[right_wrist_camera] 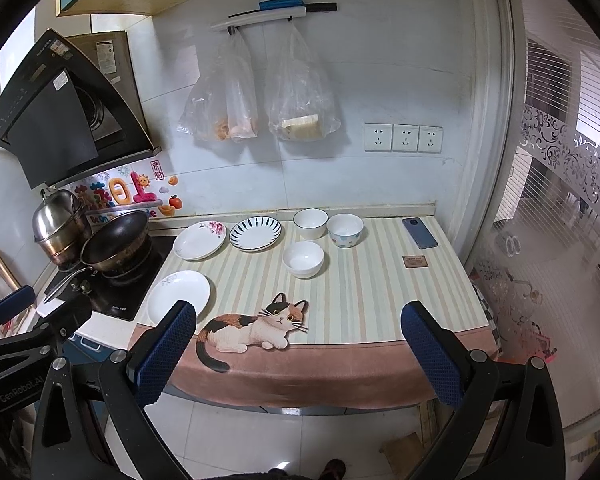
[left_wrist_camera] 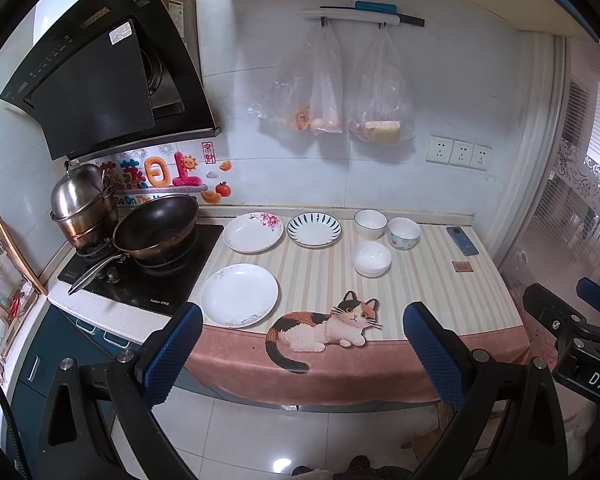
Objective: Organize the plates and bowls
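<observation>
On the striped counter mat point(left_wrist_camera: 432, 280) lie three plates: a plain white plate point(left_wrist_camera: 239, 295) at the front left, a flowered plate point(left_wrist_camera: 253, 233) and a blue-striped plate point(left_wrist_camera: 314, 229) behind it. Three bowls stand to the right: a white bowl point(left_wrist_camera: 370, 224), a dotted bowl point(left_wrist_camera: 404, 233) and a white bowl point(left_wrist_camera: 371, 258) in front of them. The same dishes show in the right wrist view, with the white plate point(right_wrist_camera: 179, 297) nearest. My left gripper point(left_wrist_camera: 302, 320) and my right gripper point(right_wrist_camera: 298, 320) are both open and empty, held in front of the counter edge.
A wok point(left_wrist_camera: 156, 226) and stacked steel pots point(left_wrist_camera: 82, 204) sit on the hob at the left, under a range hood point(left_wrist_camera: 100, 80). A phone point(left_wrist_camera: 462, 240) and a small brown card point(left_wrist_camera: 461, 266) lie at the mat's right. Plastic bags point(left_wrist_camera: 328, 92) hang on the wall.
</observation>
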Available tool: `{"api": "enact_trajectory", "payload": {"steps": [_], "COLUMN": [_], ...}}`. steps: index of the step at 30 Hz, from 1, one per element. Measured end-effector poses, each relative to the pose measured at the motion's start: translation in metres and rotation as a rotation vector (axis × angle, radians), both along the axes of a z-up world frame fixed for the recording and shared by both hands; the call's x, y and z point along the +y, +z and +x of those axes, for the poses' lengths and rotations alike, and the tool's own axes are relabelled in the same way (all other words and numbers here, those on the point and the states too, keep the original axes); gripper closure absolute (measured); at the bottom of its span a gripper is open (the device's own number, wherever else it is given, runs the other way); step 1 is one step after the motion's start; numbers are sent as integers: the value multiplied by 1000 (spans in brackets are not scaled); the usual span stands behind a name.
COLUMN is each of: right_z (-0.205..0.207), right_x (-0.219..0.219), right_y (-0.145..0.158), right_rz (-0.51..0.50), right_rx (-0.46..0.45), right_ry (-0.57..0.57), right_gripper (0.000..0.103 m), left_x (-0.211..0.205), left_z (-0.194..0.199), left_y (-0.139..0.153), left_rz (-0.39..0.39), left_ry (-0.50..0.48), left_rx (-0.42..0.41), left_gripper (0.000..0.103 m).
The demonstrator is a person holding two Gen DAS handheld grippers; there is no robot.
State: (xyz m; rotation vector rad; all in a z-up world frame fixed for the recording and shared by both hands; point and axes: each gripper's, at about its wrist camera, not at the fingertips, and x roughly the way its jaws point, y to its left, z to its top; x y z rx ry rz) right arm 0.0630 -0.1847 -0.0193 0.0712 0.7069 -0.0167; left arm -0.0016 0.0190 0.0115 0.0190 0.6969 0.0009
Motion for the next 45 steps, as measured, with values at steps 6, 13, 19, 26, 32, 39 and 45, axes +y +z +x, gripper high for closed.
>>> {"api": "enact_trajectory", "payload": {"steps": [6, 13, 19, 26, 32, 39, 45], "right_z": [1, 4, 6, 31, 83, 177, 266], "right_x": [1, 4, 6, 9, 28, 69, 110], "right_y": [0, 0, -2, -28, -88, -189, -282], "right_rz": [-1, -1, 9, 94, 149, 186, 245], "right_rx": [1, 3, -3, 2, 111, 276, 439], "right_ry": [1, 3, -5, 16, 66, 161, 265], "right_gripper": [0, 0, 0, 0, 0, 0, 0], "left_x": [3, 4, 7, 28, 66, 129, 162], "left_z": [1, 1, 6, 44, 100, 180, 238], "left_y": [0, -1, -2, -26, -82, -174, -233], "left_rz": [1, -1, -7, 19, 80, 45, 62], "left_ry": [1, 1, 0, 45, 119, 210, 302], "left_rx": [-1, -2, -5, -20, 48, 222, 289], "left_gripper": [0, 0, 0, 0, 0, 0, 0]}}
